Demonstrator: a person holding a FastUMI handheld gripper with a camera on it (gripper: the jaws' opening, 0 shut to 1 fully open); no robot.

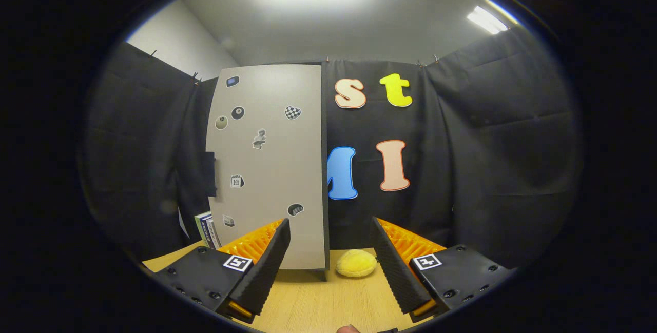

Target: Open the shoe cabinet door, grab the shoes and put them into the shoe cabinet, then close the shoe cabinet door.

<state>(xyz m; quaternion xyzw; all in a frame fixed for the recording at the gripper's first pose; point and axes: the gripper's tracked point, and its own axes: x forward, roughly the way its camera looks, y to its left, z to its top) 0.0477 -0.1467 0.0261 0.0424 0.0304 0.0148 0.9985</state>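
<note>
While the jaws [328, 266] stand wide and empty above the pale wooden tabletop [318, 307], the fluffy yellow slipper [356, 263] lies just ahead between them, nearer the right finger; the tall grey sticker-dotted shoe cabinet door [267, 169] rises upright beyond the left finger, its long axis vertical.

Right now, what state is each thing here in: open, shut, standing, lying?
Hand-held gripper: open, fingers apart, holding nothing.
Shoe cabinet: upright on the table, door shut.
Yellow shoe: lying on the table beyond the fingers, beside the cabinet.
Books: standing upright left of the cabinet.
</note>
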